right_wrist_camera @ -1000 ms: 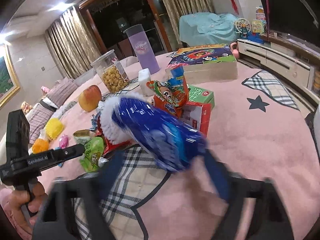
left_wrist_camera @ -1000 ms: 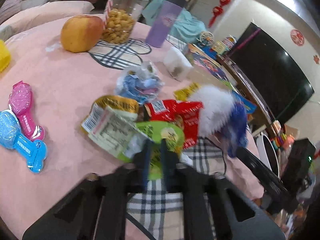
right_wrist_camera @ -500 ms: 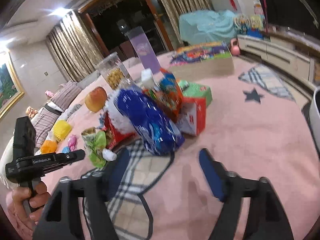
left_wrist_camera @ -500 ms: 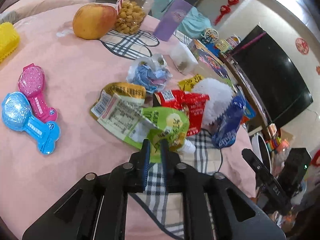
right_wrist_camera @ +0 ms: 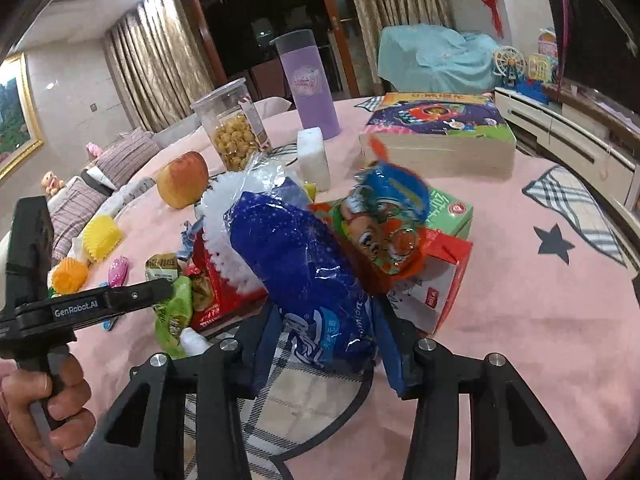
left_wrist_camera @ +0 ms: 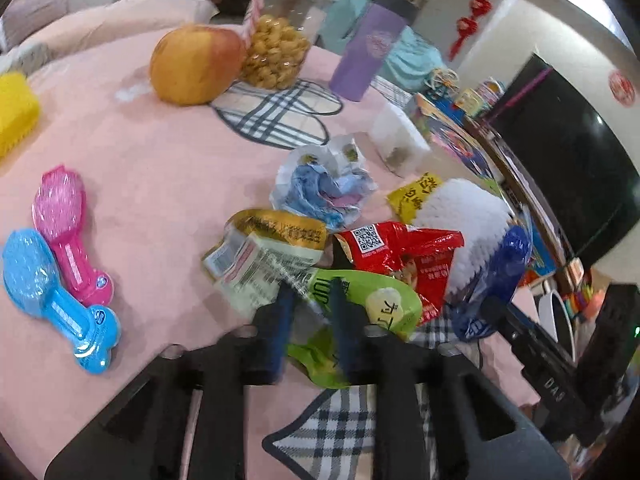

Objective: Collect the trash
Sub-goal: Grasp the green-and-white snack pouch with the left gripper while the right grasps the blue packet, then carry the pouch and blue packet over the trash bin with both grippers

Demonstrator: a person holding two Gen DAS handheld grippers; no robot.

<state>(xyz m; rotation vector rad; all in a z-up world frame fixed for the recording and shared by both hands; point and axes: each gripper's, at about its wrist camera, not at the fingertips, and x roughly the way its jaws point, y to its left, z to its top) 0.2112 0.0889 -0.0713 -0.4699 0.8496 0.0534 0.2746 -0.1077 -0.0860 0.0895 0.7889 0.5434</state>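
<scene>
Snack wrappers lie in a heap on the pink cloth. My left gripper (left_wrist_camera: 310, 294) is shut on the green wrapper (left_wrist_camera: 376, 304), which shows in the right wrist view (right_wrist_camera: 176, 312) too. Beside it lie a red wrapper (left_wrist_camera: 404, 256), a gold and white wrapper (left_wrist_camera: 264, 248), a crumpled clear bag (left_wrist_camera: 324, 184) and a yellow wrapper (left_wrist_camera: 416, 196). My right gripper (right_wrist_camera: 322, 332) is shut on the blue-handled white brush in plastic (right_wrist_camera: 304, 272), also seen in the left wrist view (left_wrist_camera: 480, 240). An orange and blue snack bag (right_wrist_camera: 384, 224) lies on the cartons behind it.
An apple (left_wrist_camera: 196, 64), a popcorn jar (left_wrist_camera: 280, 44) and a purple tumbler (left_wrist_camera: 368, 56) stand at the back. Pink (left_wrist_camera: 64, 232) and blue (left_wrist_camera: 48, 292) brushes lie left. A white block (right_wrist_camera: 314, 156), a big box (right_wrist_camera: 436, 136), and green (right_wrist_camera: 452, 212) and red cartons (right_wrist_camera: 436, 280) stand right.
My right gripper has closed in on the blue brush and now grips it. My left gripper has kept its hold on the green wrapper and moved slightly forward.
</scene>
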